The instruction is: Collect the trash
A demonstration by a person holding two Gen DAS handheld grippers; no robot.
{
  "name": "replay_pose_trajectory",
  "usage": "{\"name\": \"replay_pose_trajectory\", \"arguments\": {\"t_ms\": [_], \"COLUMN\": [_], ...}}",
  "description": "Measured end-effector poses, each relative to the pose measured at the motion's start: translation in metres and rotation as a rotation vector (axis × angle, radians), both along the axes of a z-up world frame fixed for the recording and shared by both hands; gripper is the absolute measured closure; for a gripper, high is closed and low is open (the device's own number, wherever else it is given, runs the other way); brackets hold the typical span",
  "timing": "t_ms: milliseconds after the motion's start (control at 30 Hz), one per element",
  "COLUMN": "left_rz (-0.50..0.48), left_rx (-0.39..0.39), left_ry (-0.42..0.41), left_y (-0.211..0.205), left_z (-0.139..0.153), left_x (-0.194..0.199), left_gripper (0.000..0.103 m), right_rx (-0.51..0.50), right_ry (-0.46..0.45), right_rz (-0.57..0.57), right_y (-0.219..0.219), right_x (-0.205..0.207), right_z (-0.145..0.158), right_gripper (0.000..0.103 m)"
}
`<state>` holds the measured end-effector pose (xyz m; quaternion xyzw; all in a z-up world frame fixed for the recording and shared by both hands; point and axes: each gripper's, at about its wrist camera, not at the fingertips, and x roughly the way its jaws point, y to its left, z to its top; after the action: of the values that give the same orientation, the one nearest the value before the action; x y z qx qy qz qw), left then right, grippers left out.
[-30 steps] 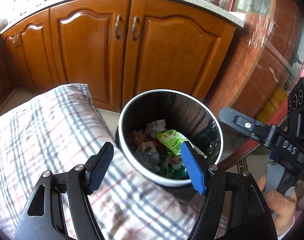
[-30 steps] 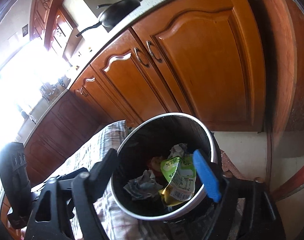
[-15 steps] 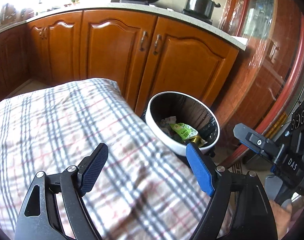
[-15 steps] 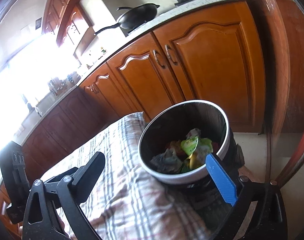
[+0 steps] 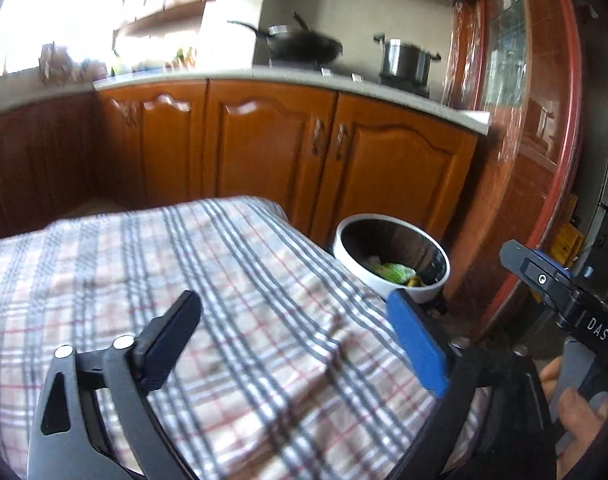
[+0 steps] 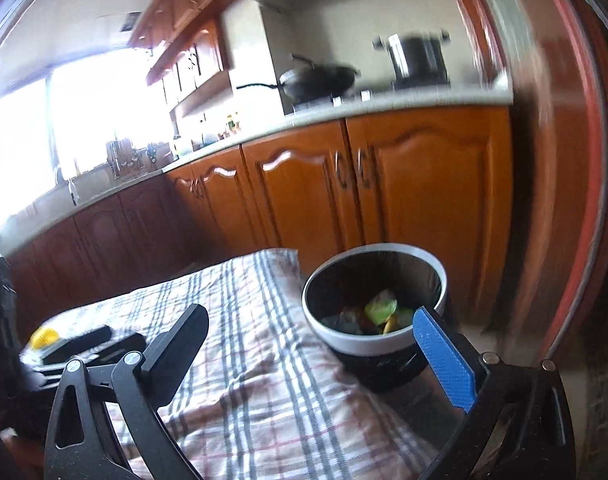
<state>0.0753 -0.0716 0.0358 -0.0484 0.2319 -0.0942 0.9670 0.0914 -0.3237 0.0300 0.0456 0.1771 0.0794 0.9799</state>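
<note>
A round trash bin (image 5: 353,266) with a white rim and a black liner stands on the floor past the far right corner of the table. Crumpled wrappers lie inside it, one of them a green wrapper (image 5: 391,270) (image 6: 379,306). My left gripper (image 5: 294,304) hovers over the plaid tablecloth (image 5: 224,280), its jaws opening with nothing between them. My right gripper (image 6: 309,314) is open wide and empty, with the bin (image 6: 363,340) just beyond its blue finger. One finger of the right gripper (image 5: 537,278) shows at the right of the left wrist view, above a hand (image 5: 575,412).
Orange wooden cabinets (image 5: 264,152) run behind the table and bin, under a counter holding a wok (image 5: 304,46) and a steel pot (image 5: 405,60). A red-framed glass door (image 5: 551,120) stands to the right. A blurred yellow round thing (image 6: 44,336) lies by black parts at the cloth's left edge.
Both grippers have drawn back from above the bin to over the tablecloth, and their views have tilted up to show the counter. Both pairs of jaws have spread wider. The bin looks smaller and farther.
</note>
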Motion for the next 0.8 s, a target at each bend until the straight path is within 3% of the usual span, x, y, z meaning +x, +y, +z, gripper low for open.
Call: {"name": "replay_pose_trajectory", "arguments": {"t_ms": [100, 300, 800], "left_rz": [0.043, 0.072, 0.106], "left_rx": [0.033, 0.090, 0.119], "left_ry": [-0.077, -0.128, -0.107], "left_y": [0.006, 0.007, 0.010], "left_z": [-0.001, -0.011, -0.022], "left_x": [-0.016, -0.028, -0.031], "left_gripper": [0.000, 0.000, 0.000], "right_rx": [-0.059, -0.074, -0.079], "right_ry": [-0.066, -0.096, -0.073], "right_rz": [-0.027, -0.042, -0.037], "right_y": [0.009, 0.016, 0.016], "right_x": [-0.012, -0.012, -0.012], "right_z": [-0.002, -0.023, -0.043], "right_gripper": [0.000, 0.000, 0.000]}}
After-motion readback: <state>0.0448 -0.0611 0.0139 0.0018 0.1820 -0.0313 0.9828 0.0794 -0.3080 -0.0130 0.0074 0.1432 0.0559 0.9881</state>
